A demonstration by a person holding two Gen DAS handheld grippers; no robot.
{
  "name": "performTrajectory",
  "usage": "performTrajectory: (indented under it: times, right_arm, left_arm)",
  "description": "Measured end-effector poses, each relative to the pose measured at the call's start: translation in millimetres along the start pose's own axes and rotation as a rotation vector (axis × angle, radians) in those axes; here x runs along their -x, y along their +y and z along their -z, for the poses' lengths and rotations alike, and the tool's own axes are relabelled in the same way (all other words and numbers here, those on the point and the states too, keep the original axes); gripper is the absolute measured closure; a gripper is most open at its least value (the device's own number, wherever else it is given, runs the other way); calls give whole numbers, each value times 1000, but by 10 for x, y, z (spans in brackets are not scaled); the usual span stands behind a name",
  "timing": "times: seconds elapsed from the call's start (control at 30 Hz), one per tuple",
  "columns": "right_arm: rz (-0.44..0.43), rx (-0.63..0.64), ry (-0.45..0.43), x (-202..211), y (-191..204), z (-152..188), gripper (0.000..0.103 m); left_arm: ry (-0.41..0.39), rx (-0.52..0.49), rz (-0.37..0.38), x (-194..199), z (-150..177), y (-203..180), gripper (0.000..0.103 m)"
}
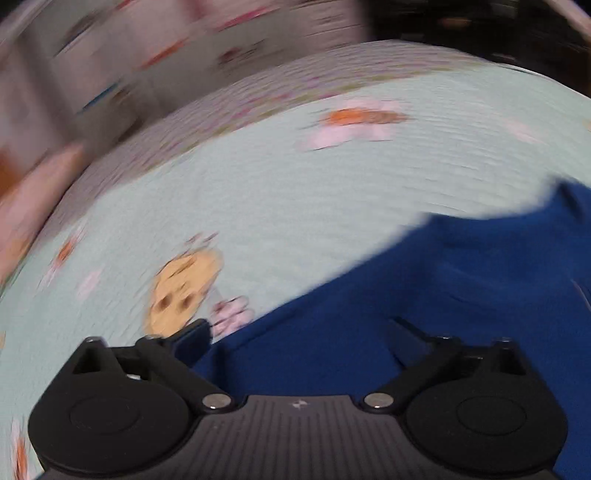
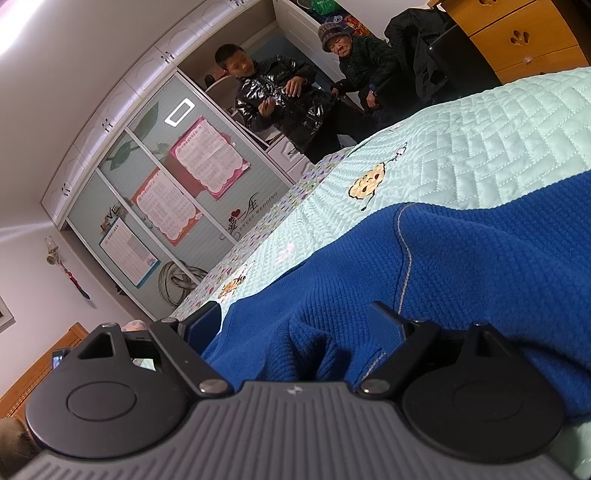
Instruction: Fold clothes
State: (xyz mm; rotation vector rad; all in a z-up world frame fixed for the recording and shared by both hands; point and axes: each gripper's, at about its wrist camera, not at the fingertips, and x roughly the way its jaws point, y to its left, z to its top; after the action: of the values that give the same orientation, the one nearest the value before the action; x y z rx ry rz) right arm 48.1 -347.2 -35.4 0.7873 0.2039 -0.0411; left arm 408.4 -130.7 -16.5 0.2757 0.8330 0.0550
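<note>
A blue knit garment (image 2: 461,266) lies rumpled on a pale green quilted bedspread (image 2: 480,140). My right gripper (image 2: 295,325) is open, low over the garment, with bunched blue fabric and a grey-stitched seam between and under its fingers. In the blurred left wrist view, the same blue garment (image 1: 424,295) fills the lower right, on the bedspread (image 1: 258,192). My left gripper (image 1: 299,336) is open, its right finger over the blue fabric and its left finger at the garment's edge.
Two people (image 2: 295,96) sit beyond the far side of the bed. A wardrobe with posters (image 2: 177,184) lines the wall at left. A wooden drawer unit (image 2: 517,33) stands at the top right. The bedspread has cartoon prints (image 2: 367,184).
</note>
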Motion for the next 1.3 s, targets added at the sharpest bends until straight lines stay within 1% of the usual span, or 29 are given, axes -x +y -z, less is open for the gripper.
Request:
performTrajectory:
  times: [0.03, 0.07, 0.1, 0.17, 0.2, 0.27, 0.3, 0.43, 0.47, 0.53, 0.6, 0.7, 0.73, 0.77, 0.8, 0.83, 0.87, 0.9, 0.93, 0.97, 1.03, 1.07, 1.1, 1.13, 1.17, 1.2, 1.23, 1.27, 1.3]
  right_arm:
    - [0, -1, 1, 1, 1, -1, 16]
    - [1, 0, 3, 1, 8, -5, 15]
    - [2, 1, 5, 1, 15, -10, 15]
    - [12, 7, 15, -2, 45, -23, 15]
    - [17, 10, 19, -4, 60, -29, 15]
    - [39, 36, 59, -37, 146, -83, 15]
    - [50, 49, 81, -54, 192, -111, 14]
    - [52, 310, 127, -289, 768, -283, 14]
    - [32, 389, 142, -414, 958, -304, 15]
    - [5, 497, 202, -747, 1299, -326, 15]
    - [-2, 533, 224, -1044, 1537, -323, 16]
    - [5, 488, 241, -1444, 1602, -257, 16]
    - [51, 492, 307, -1620, 1528, -171, 16]
    - [104, 500, 381, -1803, 1440, -75, 20]
    - [192, 503, 483, -1981, 1312, 43, 23]
    - [184, 543, 464, -1964, 1268, 108, 23]
    - [174, 538, 442, -1896, 1288, 101, 22]
    - [173, 489, 449, -1841, 1297, 64, 22]
    - [127, 410, 437, -1705, 1286, 5, 22]
    - [73, 327, 421, -1557, 1273, -58, 22]
    - [-51, 173, 354, -1157, 1207, -130, 22]
    - [-114, 95, 314, -922, 1164, -147, 19]
    - [-157, 45, 259, -702, 1076, -131, 13]
    - [-180, 12, 194, -507, 969, -95, 10]
    - [-201, -19, 127, -316, 860, -57, 7]
    - [-213, -52, 79, -187, 712, 23, 5]
    - [-224, -85, 34, -68, 558, 109, 5]
    - [-238, -115, 24, -37, 400, 185, 5]
    - [-254, -165, 37, -61, 256, 220, 8]
  left_arm:
    - [6, 36, 13, 18, 12, 55, 7]
    - [5, 43, 23, 62, 38, 85, 12]
    - [-10, 41, 57, 144, 81, 87, 13]
    - [-39, 36, 127, 311, 166, 88, 10]
    - [-37, 29, 183, 359, 217, 69, 9]
    - [21, -6, 177, 345, 331, -22, 7]
    - [26, -7, 158, 342, 397, -2, 4]
    - [0, 42, 184, 345, 534, 206, 1]
    - [-3, 61, 197, 323, 564, 259, 0]
    - [-11, 90, 213, 272, 563, 353, 0]
    - [-22, 102, 212, 236, 574, 379, 0]
    - [-34, 113, 204, 157, 530, 362, 0]
    - [-39, 116, 200, 145, 523, 356, 0]
    - [-38, 118, 197, 132, 509, 356, 0]
    - [-38, 121, 194, 120, 496, 358, 0]
    - [-34, 127, 194, 111, 482, 373, 0]
    - [-41, 126, 191, 132, 475, 390, 1]
    - [-49, 124, 188, 154, 469, 408, 6]
    - [-57, 122, 184, 176, 462, 426, 8]
    - [-76, 118, 162, 217, 464, 451, 11]
    - [-120, 100, 118, 300, 476, 493, 11]
    - [-140, 66, 103, 324, 482, 483, 10]
    - [-146, 8, 75, 318, 482, 430, 10]
    - [-150, -51, 47, 311, 481, 376, 10]
    - [-167, -116, 46, 326, 479, 289, 10]
    - [-184, -181, 45, 342, 477, 201, 15]
    - [-202, -246, 44, 358, 475, 114, 21]
    - [-205, -289, 146, 416, 460, 45, 30]
    - [-208, -330, 252, 475, 444, -22, 38]
